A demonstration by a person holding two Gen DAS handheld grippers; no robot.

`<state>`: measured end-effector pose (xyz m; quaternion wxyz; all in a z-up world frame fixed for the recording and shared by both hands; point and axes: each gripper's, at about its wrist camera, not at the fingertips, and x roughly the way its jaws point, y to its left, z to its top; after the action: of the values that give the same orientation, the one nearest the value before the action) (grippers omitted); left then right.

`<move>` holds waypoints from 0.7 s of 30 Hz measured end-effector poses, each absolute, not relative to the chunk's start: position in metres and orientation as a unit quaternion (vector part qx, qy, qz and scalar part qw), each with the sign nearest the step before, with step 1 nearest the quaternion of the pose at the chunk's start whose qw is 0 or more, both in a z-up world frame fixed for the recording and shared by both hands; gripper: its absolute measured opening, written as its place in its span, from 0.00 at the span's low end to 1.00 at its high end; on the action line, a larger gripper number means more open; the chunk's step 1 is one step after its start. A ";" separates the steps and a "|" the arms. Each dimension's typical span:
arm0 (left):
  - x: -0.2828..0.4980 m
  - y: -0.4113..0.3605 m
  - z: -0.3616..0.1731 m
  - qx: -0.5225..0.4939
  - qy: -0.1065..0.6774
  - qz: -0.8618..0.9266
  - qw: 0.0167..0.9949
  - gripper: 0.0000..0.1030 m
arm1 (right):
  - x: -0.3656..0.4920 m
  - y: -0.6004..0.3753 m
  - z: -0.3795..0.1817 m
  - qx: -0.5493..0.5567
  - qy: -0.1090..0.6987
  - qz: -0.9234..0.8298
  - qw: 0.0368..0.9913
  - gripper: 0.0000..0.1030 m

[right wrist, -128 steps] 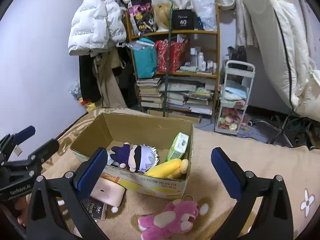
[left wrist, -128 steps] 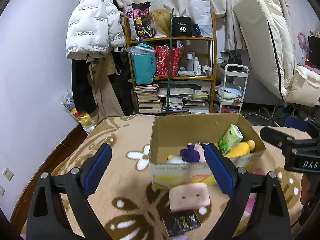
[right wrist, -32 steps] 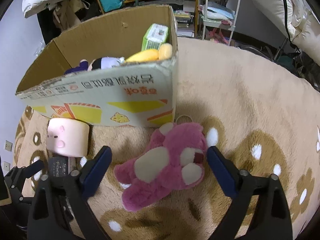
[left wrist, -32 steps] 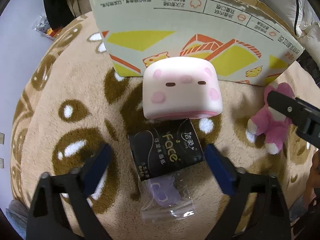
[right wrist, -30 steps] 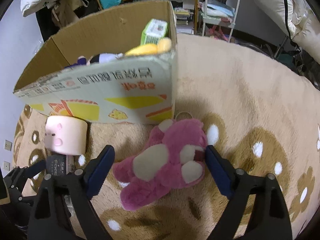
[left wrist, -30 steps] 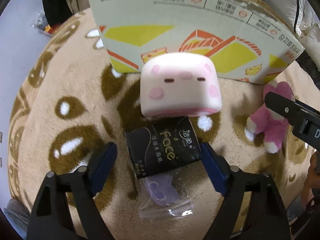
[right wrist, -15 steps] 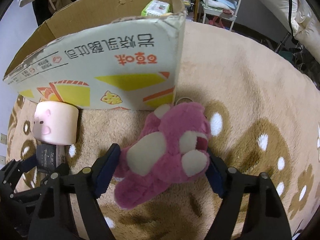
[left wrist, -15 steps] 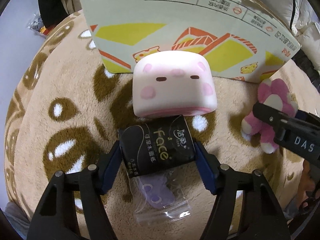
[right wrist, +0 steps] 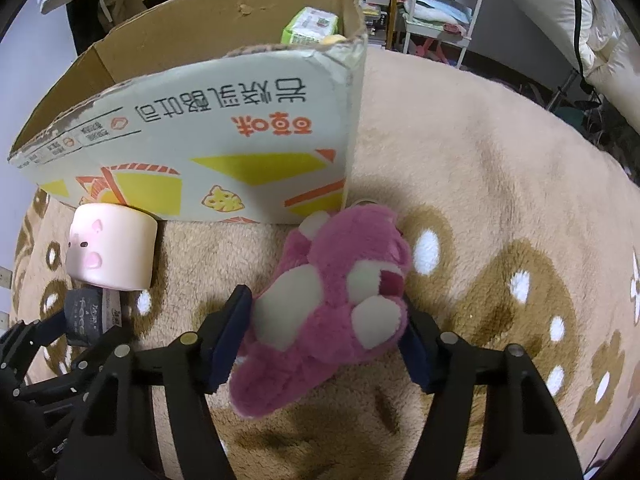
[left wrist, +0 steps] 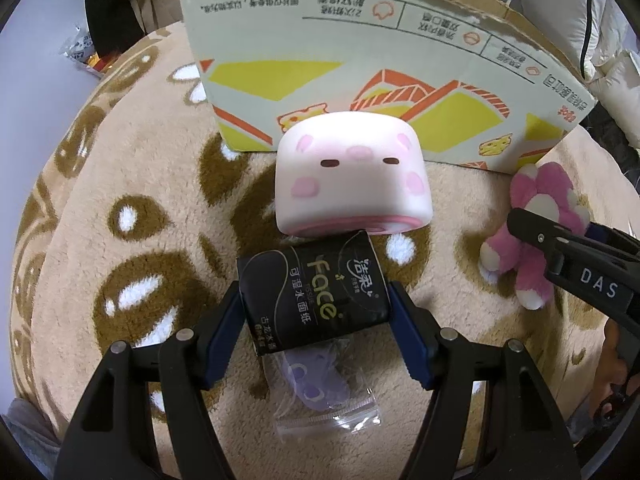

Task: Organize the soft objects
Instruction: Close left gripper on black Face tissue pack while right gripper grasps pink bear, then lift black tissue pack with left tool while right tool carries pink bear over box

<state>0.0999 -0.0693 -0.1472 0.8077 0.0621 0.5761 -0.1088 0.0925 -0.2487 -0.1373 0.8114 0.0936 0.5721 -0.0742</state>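
Observation:
My left gripper (left wrist: 314, 304) is shut on a black tissue pack (left wrist: 314, 294) that lies on the brown patterned blanket (left wrist: 132, 184). A pink pig squishy (left wrist: 352, 176) sits just beyond it, against the cardboard box (left wrist: 360, 64). My right gripper (right wrist: 326, 320) is shut on a pink plush bear (right wrist: 332, 300) lying by the box's near corner (right wrist: 352, 128). The bear also shows at the right of the left wrist view (left wrist: 536, 216), and the pig squishy (right wrist: 110, 252) and tissue pack (right wrist: 86, 312) at the left of the right wrist view.
A clear bag with a purple item (left wrist: 320, 392) lies under the left gripper. A green tissue pack (right wrist: 310, 24) stands inside the box. A white trolley (right wrist: 440, 4) and shelves stand beyond the blanket.
Both grippers came down from above the box to the blanket, then closed: the left on the tissue pack, the right on the pink bear.

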 end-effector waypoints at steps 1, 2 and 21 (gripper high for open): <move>0.099 -0.070 -0.146 0.063 0.574 -0.109 0.809 0.67 | 0.093 -0.248 -0.137 0.091 0.572 -0.074 0.812 0.69; 0.097 -0.071 -0.145 0.064 0.571 -0.110 0.811 0.67 | 0.092 -0.247 -0.136 0.088 0.571 -0.075 0.813 0.69; 0.057 -0.062 -0.092 0.070 0.479 -0.080 0.871 0.67 | 0.051 -0.232 -0.078 0.080 0.485 -0.088 0.866 0.67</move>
<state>0.0565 -0.0618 -0.0920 0.8715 0.0697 0.4788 -0.0801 0.0507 -0.2322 -0.0784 0.8661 0.0803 0.4854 -0.0882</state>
